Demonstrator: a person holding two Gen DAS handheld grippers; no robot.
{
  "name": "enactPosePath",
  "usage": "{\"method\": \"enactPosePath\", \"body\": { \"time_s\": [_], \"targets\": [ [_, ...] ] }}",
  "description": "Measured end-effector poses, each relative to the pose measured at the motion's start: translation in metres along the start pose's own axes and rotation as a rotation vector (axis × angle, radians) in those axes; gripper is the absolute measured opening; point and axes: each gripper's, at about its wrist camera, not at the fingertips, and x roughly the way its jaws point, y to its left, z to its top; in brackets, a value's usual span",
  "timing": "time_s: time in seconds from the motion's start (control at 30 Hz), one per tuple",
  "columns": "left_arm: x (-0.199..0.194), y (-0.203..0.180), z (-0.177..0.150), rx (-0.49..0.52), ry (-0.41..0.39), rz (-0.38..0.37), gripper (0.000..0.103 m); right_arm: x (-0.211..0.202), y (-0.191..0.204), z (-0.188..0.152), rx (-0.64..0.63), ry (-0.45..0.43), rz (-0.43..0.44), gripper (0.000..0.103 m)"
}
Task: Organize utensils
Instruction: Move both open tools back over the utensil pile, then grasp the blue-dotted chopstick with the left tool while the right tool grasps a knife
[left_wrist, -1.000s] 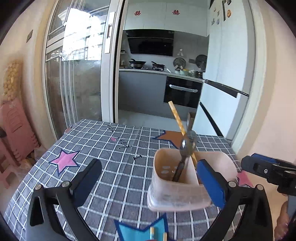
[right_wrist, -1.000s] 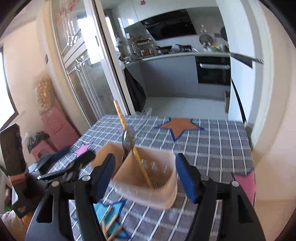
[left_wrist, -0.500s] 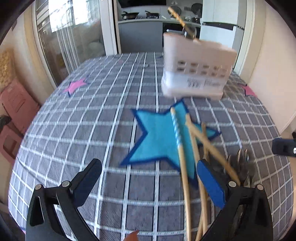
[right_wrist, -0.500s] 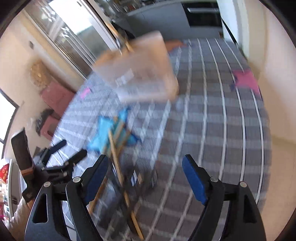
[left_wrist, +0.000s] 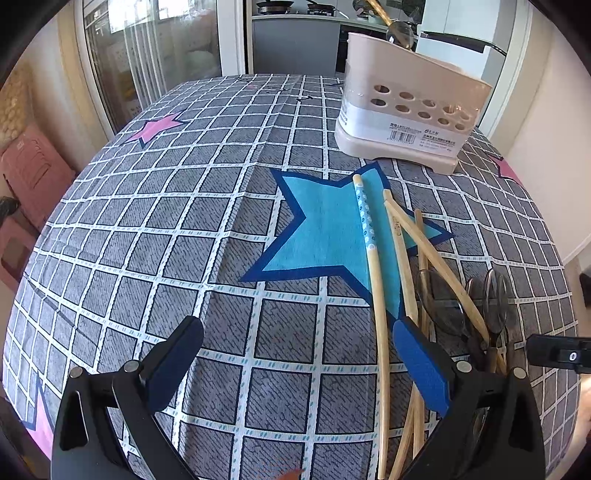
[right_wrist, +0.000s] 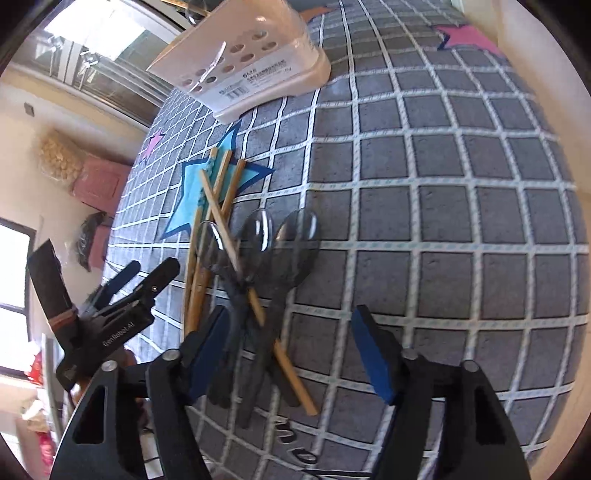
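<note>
A beige utensil holder (left_wrist: 406, 114) (right_wrist: 251, 62) stands on the checked tablecloth with a spoon and a chopstick in it. Loose wooden chopsticks (left_wrist: 373, 258) (right_wrist: 218, 199) and three dark spoons (left_wrist: 443, 306) (right_wrist: 255, 236) lie crossed in a pile. My right gripper (right_wrist: 291, 350) hangs over the spoon handles. Its jaws are closing, with the handles and one chopstick between them and the pads apart from them. My left gripper (left_wrist: 299, 362) is open above the cloth, left of the pile; its right finger (left_wrist: 417, 365) is by a chopstick.
The tablecloth (left_wrist: 184, 221) has a blue star (left_wrist: 325, 229) under the chopstick tips and pink stars near the edges. The left gripper (right_wrist: 122, 295) shows left of the pile in the right wrist view. Glass doors and a kitchen lie beyond the table.
Both grippers tipped down from the holder and sank toward the table. The holder, once close in front, now stands farther off. The pile of spoons and chopsticks came under the right gripper.
</note>
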Motion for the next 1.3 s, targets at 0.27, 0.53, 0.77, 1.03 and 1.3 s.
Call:
{"method": "enactPosePath", "body": {
  "time_s": [0.27,0.53,0.77,1.03,1.3],
  "targets": [
    [0.016,0.0,0.002,0.009,0.051,-0.017,0.103,0.017,0.009,0.002,0.019,0.019,-0.005,0.041],
    [0.022,-0.007,0.006,0.059,0.064,0.007,0.103,0.031,0.03,0.007,-0.028,0.042,-0.071,0.016],
    [0.022,-0.01,0.013,0.083,0.073,-0.005,0.103,0.031,0.026,0.004,-0.018,0.04,-0.001,0.003],
    [0.034,-0.018,0.034,0.119,0.135,-0.018,0.103,0.012,0.011,0.0,-0.036,0.029,0.048,0.003],
    [0.052,-0.03,0.063,0.166,0.231,-0.035,0.103,-0.013,0.0,0.004,-0.058,0.001,0.09,0.003]
  ]
}}
